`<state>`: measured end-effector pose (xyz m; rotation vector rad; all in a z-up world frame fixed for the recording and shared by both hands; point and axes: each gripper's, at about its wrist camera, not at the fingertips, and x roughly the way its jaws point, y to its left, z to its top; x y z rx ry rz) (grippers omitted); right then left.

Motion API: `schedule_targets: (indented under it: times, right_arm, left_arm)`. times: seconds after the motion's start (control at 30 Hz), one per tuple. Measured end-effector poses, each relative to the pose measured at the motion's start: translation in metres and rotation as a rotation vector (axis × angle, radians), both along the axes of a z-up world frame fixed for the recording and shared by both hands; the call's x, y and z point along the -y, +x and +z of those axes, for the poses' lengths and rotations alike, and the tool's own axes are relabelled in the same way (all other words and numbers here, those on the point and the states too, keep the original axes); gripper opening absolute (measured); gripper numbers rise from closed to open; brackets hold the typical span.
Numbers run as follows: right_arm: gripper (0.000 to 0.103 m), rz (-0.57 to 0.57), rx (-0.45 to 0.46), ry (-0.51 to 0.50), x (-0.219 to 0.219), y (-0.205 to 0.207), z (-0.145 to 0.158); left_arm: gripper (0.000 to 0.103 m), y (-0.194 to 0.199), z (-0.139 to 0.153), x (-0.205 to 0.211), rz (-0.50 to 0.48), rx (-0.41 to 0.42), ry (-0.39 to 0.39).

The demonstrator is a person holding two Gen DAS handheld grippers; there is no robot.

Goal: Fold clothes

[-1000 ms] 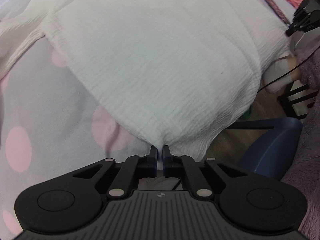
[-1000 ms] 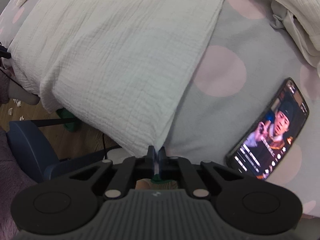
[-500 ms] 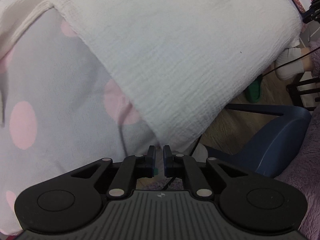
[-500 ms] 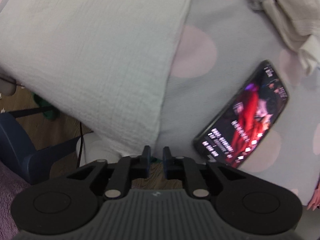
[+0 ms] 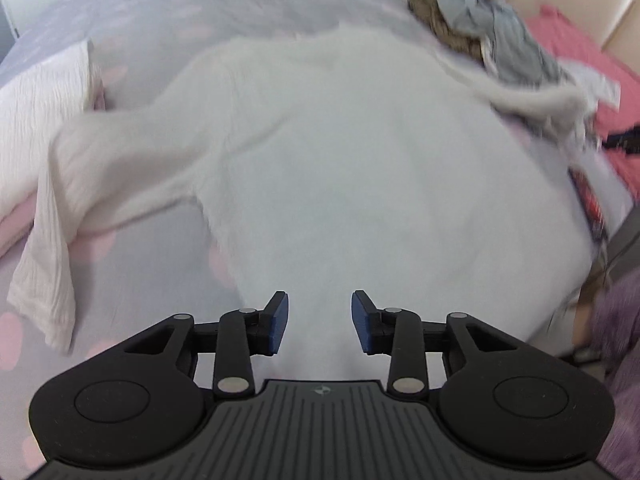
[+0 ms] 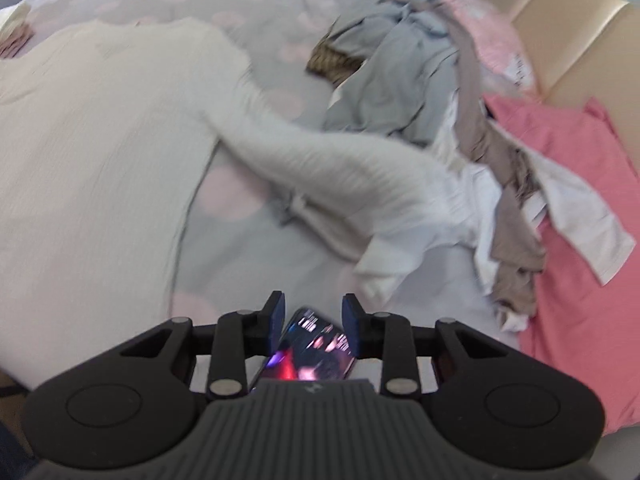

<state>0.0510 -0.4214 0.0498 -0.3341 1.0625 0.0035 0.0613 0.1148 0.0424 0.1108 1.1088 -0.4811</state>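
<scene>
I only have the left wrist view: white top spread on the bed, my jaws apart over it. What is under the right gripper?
Observer: A lit phone lies on the bedspread below the right gripper; its jaws have just been opening, gripping nothing.
Operator: Where does the top's far sleeve end?
Observer: The sleeve runs onto the laundry pile, its cuff beside a white garment.
Operator: What's past the pile?
Observer: A pink sheet.

Under me spreads a bed with a grey sheet [image 6: 248, 236] dotted in pale pink. At its far right I see a padded beige headboard [image 6: 568, 52], and soft, even daylight falls over everything.
</scene>
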Motion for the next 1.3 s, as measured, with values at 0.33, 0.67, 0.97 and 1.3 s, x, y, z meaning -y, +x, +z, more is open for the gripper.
schedule_targets:
  times: [0.33,0.67,0.97,1.3]
  right_arm:
    - [0.036,-0.078,0.258,-0.082,0.035,0.019,-0.005]
    - [0.056,-0.202,0.269,-0.016,0.064,0.055,-0.027]
    - [0.003,-0.138,0.216,0.181,0.022,0.056,-0.001]
    - [0.001,0.097,0.249,0.378,-0.058,0.048,0.037]
  left_arm:
    - [0.038,0.04,-0.02,0.03,0.004,0.021,-0.005]
    - [0.039,0.054,-0.036,0.066,-0.105,0.0,0.031]
    - [0.039,0.057,-0.037,0.087,-0.16,0.002,0.018]
    - [0.039,0.052,-0.029,0.105,-0.179,0.029,0.003]
